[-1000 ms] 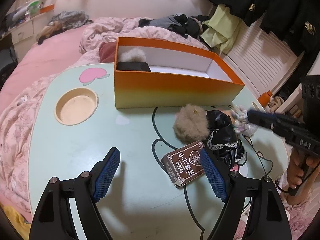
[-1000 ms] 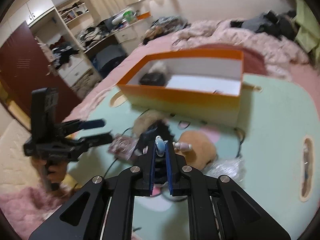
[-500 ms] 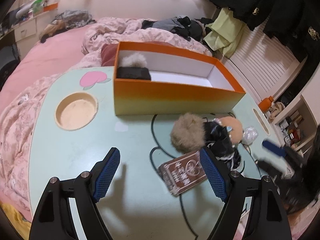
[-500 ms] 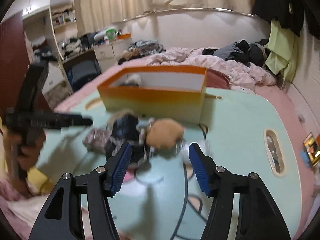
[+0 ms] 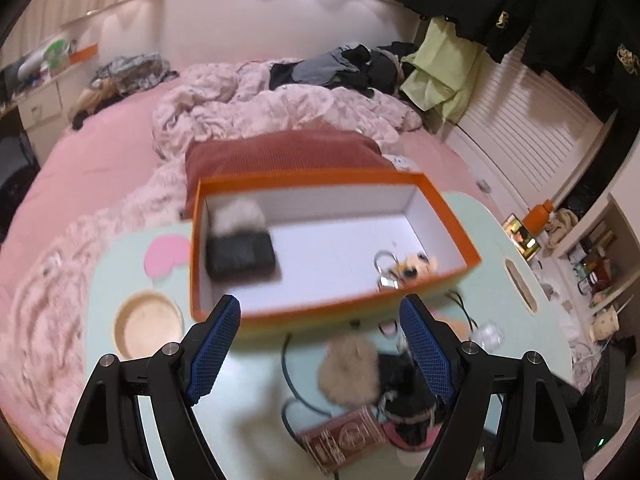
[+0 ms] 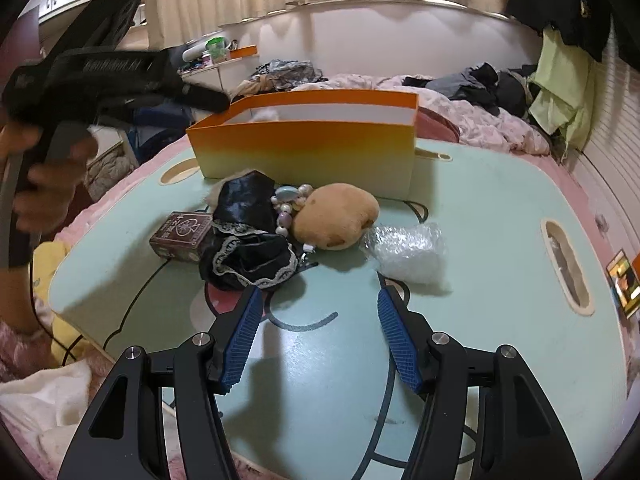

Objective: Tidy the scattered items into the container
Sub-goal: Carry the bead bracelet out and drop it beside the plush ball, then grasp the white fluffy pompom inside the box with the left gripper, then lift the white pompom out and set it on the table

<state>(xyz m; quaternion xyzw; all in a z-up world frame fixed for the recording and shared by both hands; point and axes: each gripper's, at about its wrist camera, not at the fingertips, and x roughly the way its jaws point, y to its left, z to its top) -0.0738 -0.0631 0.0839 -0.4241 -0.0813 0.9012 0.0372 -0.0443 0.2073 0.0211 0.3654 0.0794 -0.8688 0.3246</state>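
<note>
The orange box (image 5: 452, 216), white inside, holds a black pouch with a fluffy ball (image 5: 240, 256) and a small plush keyring (image 5: 404, 268). My left gripper (image 5: 320, 304) hangs open over the box's near wall, nothing between its fingers. In front of the box (image 6: 308, 152) lie a brown card pack (image 6: 180, 236), a black lace cloth (image 6: 248, 232), a bead bracelet (image 6: 288, 204), a tan plush (image 6: 336, 216) and a clear plastic bag (image 6: 408, 252). My right gripper (image 6: 320, 294) is open and empty, low over the table just short of these items.
The mint table (image 6: 500, 220) has a round cup hollow (image 5: 146, 330) left of the box and a slot handle (image 6: 566, 264) at the right. A pink bed with a crumpled quilt (image 5: 260, 112) lies beyond. A hand holds the left gripper (image 6: 212, 100) at upper left.
The left gripper rose and moved toward the box, now looking down into it. The right gripper's jaws went from nearly shut to open and it dropped lower over the table.
</note>
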